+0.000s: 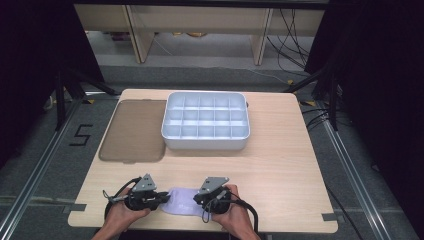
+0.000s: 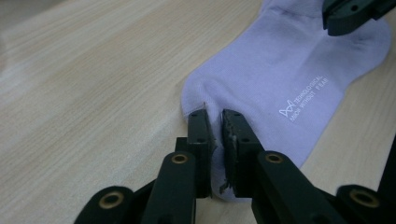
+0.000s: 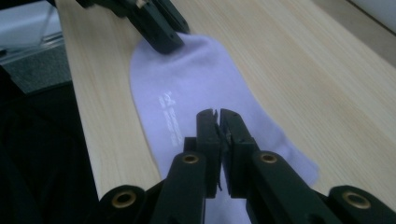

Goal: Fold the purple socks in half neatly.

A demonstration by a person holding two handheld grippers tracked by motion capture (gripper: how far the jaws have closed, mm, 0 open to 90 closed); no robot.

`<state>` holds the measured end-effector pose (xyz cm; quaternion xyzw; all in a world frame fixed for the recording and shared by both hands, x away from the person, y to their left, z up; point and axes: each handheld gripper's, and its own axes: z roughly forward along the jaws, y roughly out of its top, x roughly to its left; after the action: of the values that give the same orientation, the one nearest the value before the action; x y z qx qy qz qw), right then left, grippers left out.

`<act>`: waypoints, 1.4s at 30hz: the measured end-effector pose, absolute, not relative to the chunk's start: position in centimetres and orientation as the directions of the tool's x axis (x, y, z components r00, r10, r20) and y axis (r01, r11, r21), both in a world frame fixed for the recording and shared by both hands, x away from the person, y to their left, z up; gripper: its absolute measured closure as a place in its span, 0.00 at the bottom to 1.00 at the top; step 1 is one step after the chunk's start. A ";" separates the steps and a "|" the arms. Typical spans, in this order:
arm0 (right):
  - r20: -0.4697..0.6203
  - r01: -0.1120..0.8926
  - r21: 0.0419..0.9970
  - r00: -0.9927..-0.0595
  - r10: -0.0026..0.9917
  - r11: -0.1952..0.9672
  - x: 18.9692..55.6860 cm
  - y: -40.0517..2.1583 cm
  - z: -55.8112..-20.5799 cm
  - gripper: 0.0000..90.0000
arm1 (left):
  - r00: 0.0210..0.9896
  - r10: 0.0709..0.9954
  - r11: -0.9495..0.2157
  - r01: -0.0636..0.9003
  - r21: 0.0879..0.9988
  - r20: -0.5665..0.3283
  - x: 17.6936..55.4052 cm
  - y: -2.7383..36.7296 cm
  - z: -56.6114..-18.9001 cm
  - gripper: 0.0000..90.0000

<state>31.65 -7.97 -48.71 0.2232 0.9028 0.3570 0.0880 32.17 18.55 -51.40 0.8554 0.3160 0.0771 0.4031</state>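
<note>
Seemingly pinched, lilac sock [image 1: 184, 201], left gripper [image 2: 214, 122], right gripper [image 3: 218, 122]

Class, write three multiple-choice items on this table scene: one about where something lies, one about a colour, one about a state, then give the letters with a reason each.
1. Where does the sock lie?
A. in the divided tray
B. on the table's near edge, between the two tongs
C. on the brown lid

2. What colour is the sock?
A. pale lilac
B. red
C. black

3. How do the left tongs stand?
A. wide open above the sock
B. resting inside the tray
C. shut on the sock's edge

Answers:
1 B, the high view shows it by the near edge, with the left tongs at one end and the right tongs at the other.
2 A, both gripper views show lilac fabric with white print.
3 C, the left gripper view shows fabric pinched between its jaws.
</note>
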 end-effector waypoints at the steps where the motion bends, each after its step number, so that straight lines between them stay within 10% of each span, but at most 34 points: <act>1: -0.003 0.338 0.677 -0.887 0.463 0.653 31.6 -8.0 -48.8 0.98 | 0.784 0.607 -0.467 0.486 0.739 -0.131 32.0 18.5 -51.4 0.91; 42: -0.022 0.327 0.679 -0.886 0.464 0.657 33.2 -5.2 -49.4 0.99 | 0.787 0.566 -0.323 0.484 0.814 -0.244 32.1 20.2 -48.1 0.92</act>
<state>33.17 -5.25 -49.36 0.2184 0.9050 0.3517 0.0972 32.05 20.19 -48.07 0.8121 0.3232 0.0426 0.4839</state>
